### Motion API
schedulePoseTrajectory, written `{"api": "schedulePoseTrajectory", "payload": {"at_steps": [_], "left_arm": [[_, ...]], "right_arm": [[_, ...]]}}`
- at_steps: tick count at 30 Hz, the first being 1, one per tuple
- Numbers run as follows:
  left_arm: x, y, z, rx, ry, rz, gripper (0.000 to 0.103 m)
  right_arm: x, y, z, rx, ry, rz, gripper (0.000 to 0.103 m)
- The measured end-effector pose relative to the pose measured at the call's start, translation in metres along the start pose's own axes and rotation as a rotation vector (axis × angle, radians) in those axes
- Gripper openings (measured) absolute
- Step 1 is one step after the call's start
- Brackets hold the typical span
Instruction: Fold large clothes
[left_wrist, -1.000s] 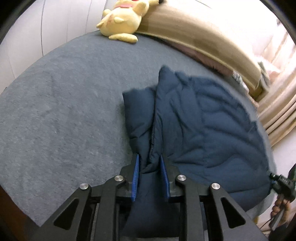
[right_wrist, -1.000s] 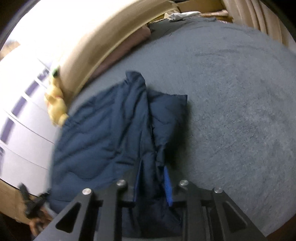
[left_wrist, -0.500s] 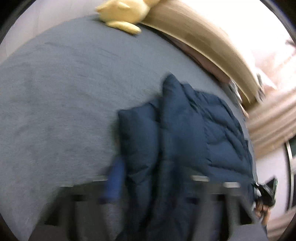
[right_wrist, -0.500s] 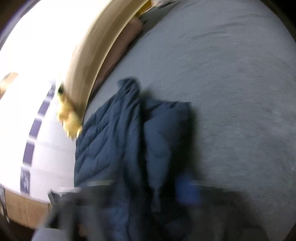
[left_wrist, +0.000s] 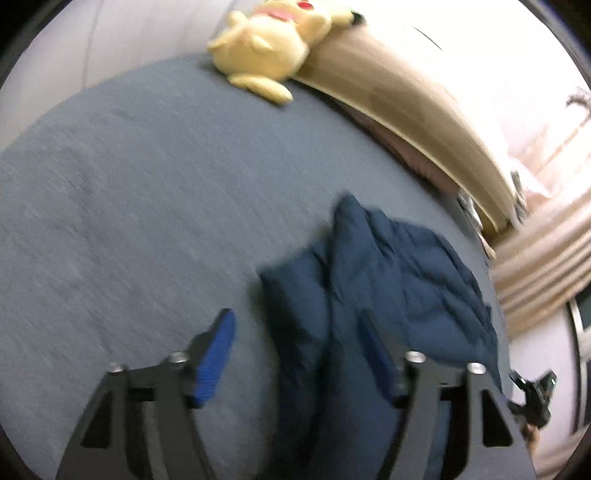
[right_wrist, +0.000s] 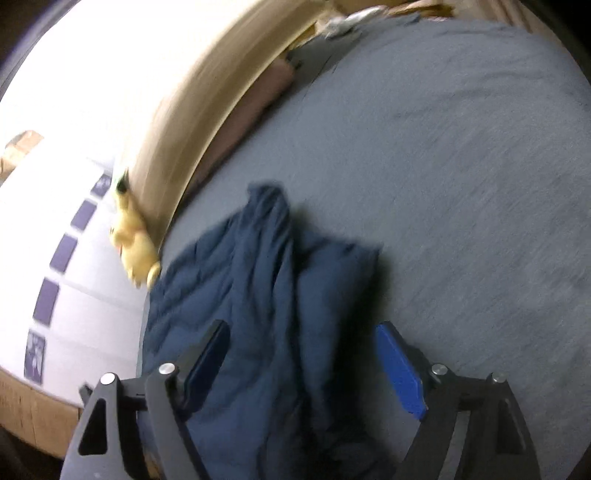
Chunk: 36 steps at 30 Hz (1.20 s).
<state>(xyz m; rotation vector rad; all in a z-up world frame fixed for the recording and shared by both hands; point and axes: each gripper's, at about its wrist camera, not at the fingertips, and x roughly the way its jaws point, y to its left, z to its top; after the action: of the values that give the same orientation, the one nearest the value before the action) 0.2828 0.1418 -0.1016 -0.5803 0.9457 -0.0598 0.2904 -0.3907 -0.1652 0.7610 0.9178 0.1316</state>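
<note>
- Jacket (left_wrist: 388, 295) first, from the left wrist view: a dark navy quilted one, lying bunched on the grey bed (left_wrist: 147, 203), toward the right side of it.
- Left gripper (left_wrist: 295, 347) is over the jacket's near end with its jaws opening; the cloth lies between the blue pads (left_wrist: 214, 354) and neither pad presses on it.
- A yellow plush toy (left_wrist: 269, 44) sits at the far end of the bed against the tan headboard (left_wrist: 406, 103).
- Low at the right edge, the other black gripper pokes into view.
- Over to the right wrist view: the jacket (right_wrist: 258, 295) is left of centre on the bed (right_wrist: 443, 166), a fold standing up along its middle.
- Right gripper (right_wrist: 303, 354) has its jaws opening wide, jacket between them, pads (right_wrist: 399, 369) clear of the fabric.
- The plush toy (right_wrist: 136, 243) is blurred here, by the headboard (right_wrist: 207, 96).
</note>
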Motion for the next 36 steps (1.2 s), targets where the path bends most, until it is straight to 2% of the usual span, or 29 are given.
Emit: {"api": "schedulePoseTrajectory", "payload": {"at_steps": [3,4,5,6,8,9,10,11,13,14,16,17,18,19,21,24,27,29,31,33,36], "left_arm": [[0.024,0.001,0.008,-0.019,0.069,-0.023,0.069],[0.032,-0.002,0.009,0.000,0.076,-0.020,0.038],[0.038,-0.005,0.009,0.031,0.093,-0.025,0.019],[0.044,-0.009,0.010,0.049,0.110,0.013,0.014],[0.038,-0.009,0.008,0.061,0.094,0.020,0.012],[0.044,-0.009,0.007,0.072,0.106,0.030,0.012],[0.050,-0.007,0.006,0.070,0.126,0.041,0.017],[0.051,-0.006,0.004,0.067,0.139,0.060,0.020],[0.040,-0.010,0.005,0.076,0.108,0.100,0.033],[0.029,-0.014,0.005,0.081,0.070,0.119,0.035],[-0.001,-0.021,0.001,0.114,-0.023,0.181,0.042],[-0.010,-0.025,-0.001,0.126,-0.054,0.209,0.045],[-0.024,-0.029,-0.005,0.138,-0.090,0.226,0.052],[-0.040,-0.035,-0.013,0.140,-0.140,0.228,0.060],[-0.061,-0.047,-0.033,0.145,-0.203,0.236,0.063],[-0.072,-0.066,-0.066,0.175,-0.223,0.231,0.064],[-0.069,-0.082,-0.099,0.199,-0.216,0.199,0.065],[-0.066,-0.089,-0.111,0.222,-0.201,0.202,0.066],[-0.053,-0.094,-0.124,0.249,-0.172,0.237,0.073],[-0.036,-0.095,-0.135,0.298,-0.132,0.285,0.073],[-0.035,-0.093,-0.146,0.357,-0.160,0.328,0.073]], "right_arm": [[0.011,-0.014,0.014,0.089,0.005,0.027,0.083],[0.019,-0.015,0.017,0.103,0.034,0.035,0.080],[0.028,-0.015,0.019,0.107,0.056,0.031,0.053],[0.032,-0.013,0.020,0.083,0.072,0.011,0.027],[0.027,0.005,0.022,-0.001,0.055,-0.036,0.019],[0.023,0.010,0.022,-0.055,0.040,-0.065,0.019],[0.027,0.007,0.022,-0.066,0.056,-0.113,0.019],[0.031,-0.001,0.021,-0.057,0.068,-0.180,0.022],[0.028,-0.005,0.016,-0.053,0.058,-0.189,0.026],[0.021,-0.001,0.014,-0.061,0.035,-0.194,0.031],[0.000,0.015,0.006,-0.128,-0.032,-0.246,0.053],[-0.012,0.027,0.001,-0.175,-0.070,-0.278,0.071],[-0.025,0.042,-0.007,-0.219,-0.117,-0.295,0.073],[-0.035,0.056,-0.015,-0.258,-0.154,-0.300,0.073],[-0.053,0.087,-0.042,-0.366,-0.220,-0.321,0.073],[-0.056,0.121,-0.088,-0.490,-0.269,-0.307,0.076],[-0.037,0.138,-0.122,-0.563,-0.295,-0.360,0.076],[-0.018,0.138,-0.145,-0.599,-0.275,-0.402,0.076],[-0.009,0.124,-0.157,-0.625,-0.225,-0.435,0.077],[0.012,0.110,-0.159,-0.626,-0.163,-0.480,0.082],[0.013,0.111,-0.154,-0.613,-0.162,-0.506,0.084]]}}
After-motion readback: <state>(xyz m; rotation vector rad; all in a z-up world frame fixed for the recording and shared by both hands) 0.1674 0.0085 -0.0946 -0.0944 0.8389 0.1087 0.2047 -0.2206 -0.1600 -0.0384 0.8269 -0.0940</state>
